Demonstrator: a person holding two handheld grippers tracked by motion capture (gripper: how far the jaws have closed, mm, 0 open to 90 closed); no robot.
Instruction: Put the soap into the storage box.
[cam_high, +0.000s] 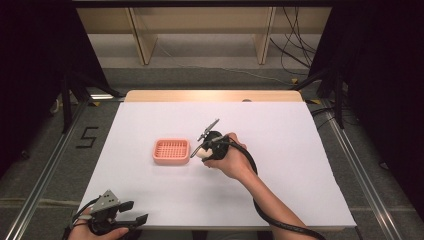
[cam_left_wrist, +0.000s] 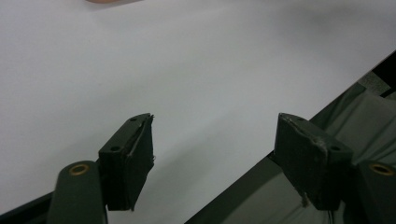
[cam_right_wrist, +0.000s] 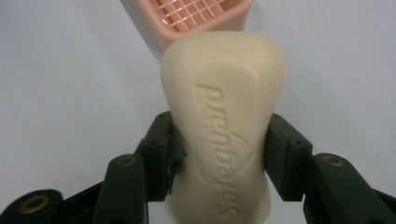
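Pinching cream embossed soap bar (cam_right_wrist: 223, 135) in my right claw (cam_right_wrist: 219, 154), just beside pink plastic slatted soap dish (cam_high: 171, 150) on white table (cam_high: 300, 150). Likely placement remains. Left claw (cam_left_wrist: 224, 154) spread, idle.

The white table (cam_high: 280, 190) is left open across its far, right and near-middle parts. Passage at the centre is blocked by a pink slotted tray (cam_high: 171, 150) and, just to its right, by the right gripper (cam_high: 204, 151) clamped on a cream soap bar (cam_right_wrist: 224, 140). The near left corner is occupied by the left gripper (cam_high: 134, 212), jaws spread.
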